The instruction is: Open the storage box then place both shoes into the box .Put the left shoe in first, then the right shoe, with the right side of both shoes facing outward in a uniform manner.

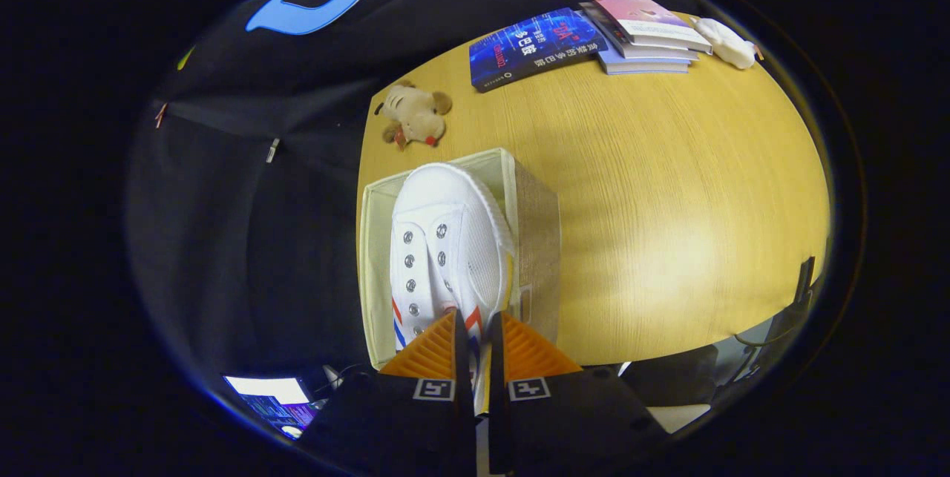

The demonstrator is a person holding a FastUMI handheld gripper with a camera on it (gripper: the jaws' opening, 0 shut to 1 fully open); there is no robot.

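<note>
Fingers [479, 329] clamped on shoe [445, 239] over box [534, 217]

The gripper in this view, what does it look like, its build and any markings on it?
The gripper has two wedge-shaped fingers with ribbed, grooved surfaces, narrowing toward the tips. Each sits on a dark blocky mount, and each mount carries a small square black-and-white marker tag near the finger's base. No cables or sleeve can be made out.

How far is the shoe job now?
Done: the box stands open on the table. In hand: the gripper is shut on a white shoe, holding it over the box opening. I cannot tell whether another shoe is already inside. Left: lower and release this one.
</note>
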